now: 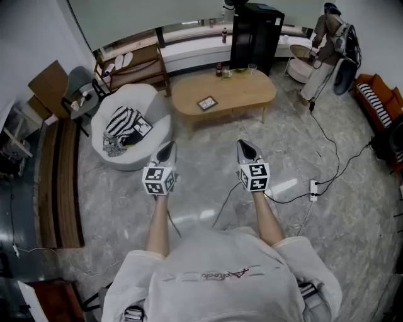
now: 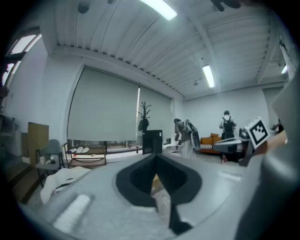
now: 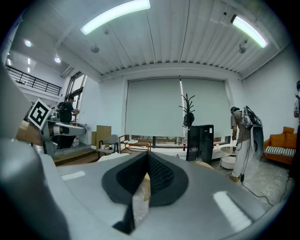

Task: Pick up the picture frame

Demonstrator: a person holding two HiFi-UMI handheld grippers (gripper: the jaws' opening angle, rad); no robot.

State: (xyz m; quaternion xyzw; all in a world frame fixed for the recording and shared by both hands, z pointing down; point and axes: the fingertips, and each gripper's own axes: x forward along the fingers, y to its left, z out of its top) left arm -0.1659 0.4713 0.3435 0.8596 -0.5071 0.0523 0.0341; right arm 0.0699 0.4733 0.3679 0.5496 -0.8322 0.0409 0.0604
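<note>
Grey marbled stone floor point(image 1: 201, 165) fills most of the head view, seen from above by a person standing with a gripper in each hand. The left gripper point(image 1: 166, 151) and right gripper point(image 1: 247, 149) are held out side by side, nearly level, both pointing toward a low oval wooden coffee table point(image 1: 245, 88). Each gripper's jaws are pressed together with nothing between them.

The picture frame point(image 1: 207, 103) lies flat on the tabletop, close to the near edge and left of centre, well apart from both grippers. At the table's far edge stand a dark bottle point(image 1: 219, 69) and a glass point(image 1: 252, 68).

Left of the table sits a round white chair point(image 1: 151, 100) holding a black-and-white striped cloth point(image 1: 123, 119). Behind it is a wooden rack point(image 1: 148, 63) with a pair of white slippers point(image 1: 119, 61) on top. A black cabinet point(image 1: 255, 38) stands behind the table, in front of a wide window covered by a pale blind point(image 1: 145, 12).

At the far right a person point(image 1: 324, 44) stands beside a round white seat point(image 1: 301, 63), and an orange sofa point(image 1: 378, 100) lines the right wall. A white power strip point(image 1: 313, 188) lies on the floor to the right of the right gripper, with a black cable point(image 1: 330, 148) running from it toward the back.
</note>
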